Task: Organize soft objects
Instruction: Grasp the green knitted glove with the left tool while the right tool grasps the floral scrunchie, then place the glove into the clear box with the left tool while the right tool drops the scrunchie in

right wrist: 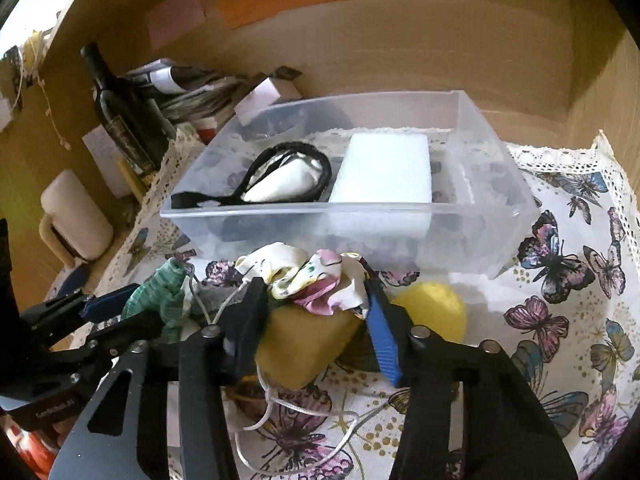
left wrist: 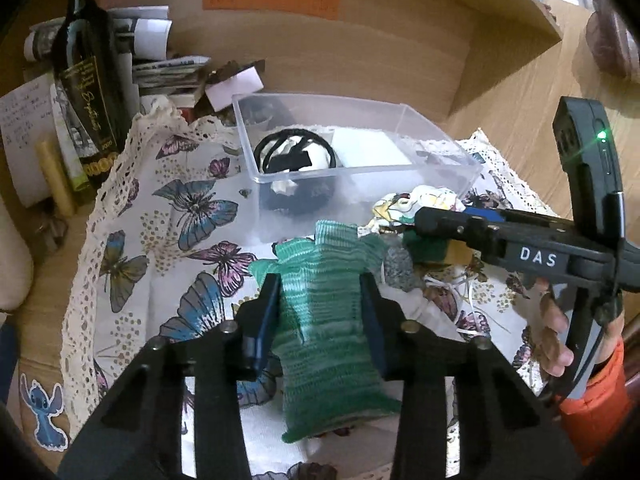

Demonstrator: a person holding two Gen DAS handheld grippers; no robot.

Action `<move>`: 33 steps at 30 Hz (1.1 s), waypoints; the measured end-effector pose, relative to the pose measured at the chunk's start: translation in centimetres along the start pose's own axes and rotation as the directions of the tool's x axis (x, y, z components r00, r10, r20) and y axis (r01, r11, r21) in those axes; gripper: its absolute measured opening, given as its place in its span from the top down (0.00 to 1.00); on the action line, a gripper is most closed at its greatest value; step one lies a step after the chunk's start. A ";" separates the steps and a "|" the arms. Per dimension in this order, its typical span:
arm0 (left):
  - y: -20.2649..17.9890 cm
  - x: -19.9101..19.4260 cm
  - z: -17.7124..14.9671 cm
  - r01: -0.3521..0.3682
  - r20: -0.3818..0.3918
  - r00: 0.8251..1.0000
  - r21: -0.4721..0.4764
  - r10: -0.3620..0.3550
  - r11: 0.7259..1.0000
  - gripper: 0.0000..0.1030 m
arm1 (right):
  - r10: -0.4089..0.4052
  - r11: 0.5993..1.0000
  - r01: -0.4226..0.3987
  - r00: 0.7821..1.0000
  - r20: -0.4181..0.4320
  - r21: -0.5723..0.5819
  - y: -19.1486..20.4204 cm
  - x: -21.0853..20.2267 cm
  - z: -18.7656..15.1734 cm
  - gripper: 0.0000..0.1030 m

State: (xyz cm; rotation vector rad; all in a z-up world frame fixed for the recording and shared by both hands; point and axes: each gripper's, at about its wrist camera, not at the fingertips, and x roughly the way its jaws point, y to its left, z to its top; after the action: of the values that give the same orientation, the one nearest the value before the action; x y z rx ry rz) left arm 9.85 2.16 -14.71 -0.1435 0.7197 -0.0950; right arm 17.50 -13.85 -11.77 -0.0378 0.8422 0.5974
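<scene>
While our left tongs (left wrist: 320, 300) are pinching the green knit cloth (left wrist: 324, 320) just short of the clear bin's (right wrist: 500, 216) near wall, our right tongs (right wrist: 316, 312) are straddling the floral scrunchie (right wrist: 316, 280), spread, beside open butterfly cloth (right wrist: 568, 320).

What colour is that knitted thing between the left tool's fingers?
The knitted cloth is green with paler, whitish stripes. It shows best in the left wrist view.
</scene>
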 end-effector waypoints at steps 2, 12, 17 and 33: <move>0.0 -0.4 0.1 -0.015 0.015 1.000 0.001 0.015 1.000 0.67 | -0.001 1.000 0.001 1.000 0.013 -0.003 0.0 -0.4 0.0 0.68; 0.9 -3.4 1.7 -0.042 0.115 0.992 -0.045 0.047 0.998 0.71 | -0.007 1.000 0.010 0.994 0.106 -0.030 0.8 -3.2 0.2 0.89; 0.4 -5.0 3.4 -0.059 0.189 0.980 -0.037 0.065 0.998 0.71 | -0.035 0.998 0.044 0.984 0.173 -0.047 1.3 -5.0 0.0 0.90; -1.1 -5.0 10.2 -0.079 0.286 0.956 0.013 0.072 0.997 0.71 | -0.062 0.997 0.071 0.941 0.332 -0.013 0.6 -9.1 3.1 0.90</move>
State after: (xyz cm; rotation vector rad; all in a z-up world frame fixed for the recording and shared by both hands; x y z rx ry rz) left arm 12.78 2.72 -3.73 -0.1037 0.4345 -0.0092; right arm 14.61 -16.90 -3.09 0.0122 0.5034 0.5317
